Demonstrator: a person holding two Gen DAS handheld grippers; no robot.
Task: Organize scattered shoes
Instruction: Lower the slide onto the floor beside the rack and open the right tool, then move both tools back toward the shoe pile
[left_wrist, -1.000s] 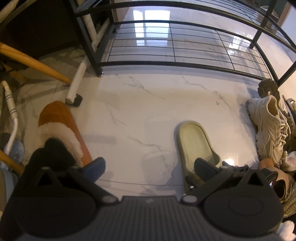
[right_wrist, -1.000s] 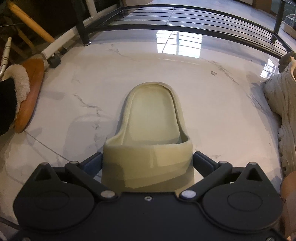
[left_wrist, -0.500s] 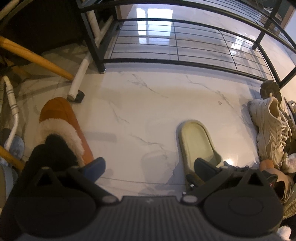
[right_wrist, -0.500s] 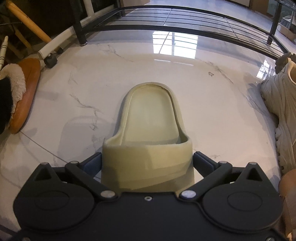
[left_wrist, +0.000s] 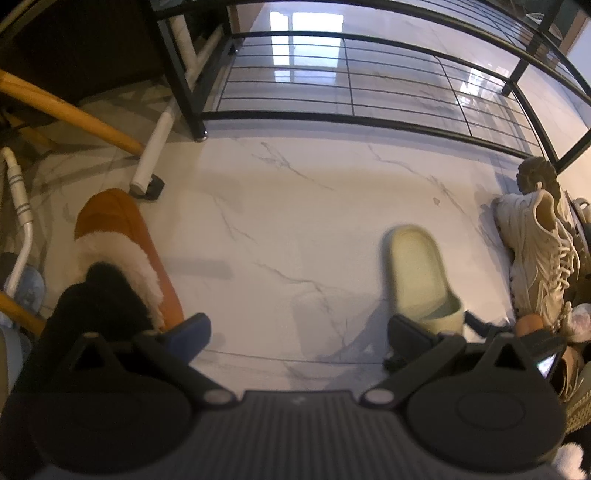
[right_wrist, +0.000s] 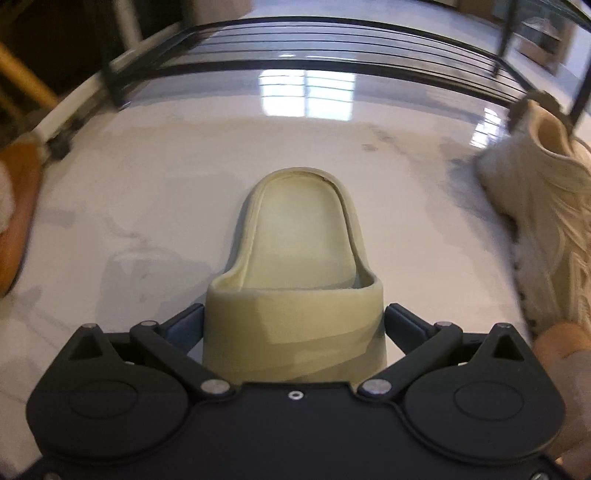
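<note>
A pale green slide sandal (right_wrist: 295, 258) points away from me with its heel toward the rack. My right gripper (right_wrist: 293, 325) is shut on its strap, one finger on each side. In the left wrist view the same slide (left_wrist: 417, 269) hangs tilted just above the marble floor, to the right. My left gripper (left_wrist: 299, 332) stands open over bare floor with nothing between its fingers. An orange slipper with white fur (left_wrist: 122, 229) lies at the left, with a black-clad foot (left_wrist: 99, 295) at its opening.
A black metal shoe rack (left_wrist: 351, 74) spans the far side of the floor. A cream sneaker (left_wrist: 535, 251) leans on a pile of shoes at the right. A wooden pole (left_wrist: 74, 110) and a white tube (left_wrist: 159, 136) lie at the left.
The right gripper has moved with the slide in it, and its background is now blurred and shifted. In the left wrist view the slide sits higher and further right. The left gripper stays open.
</note>
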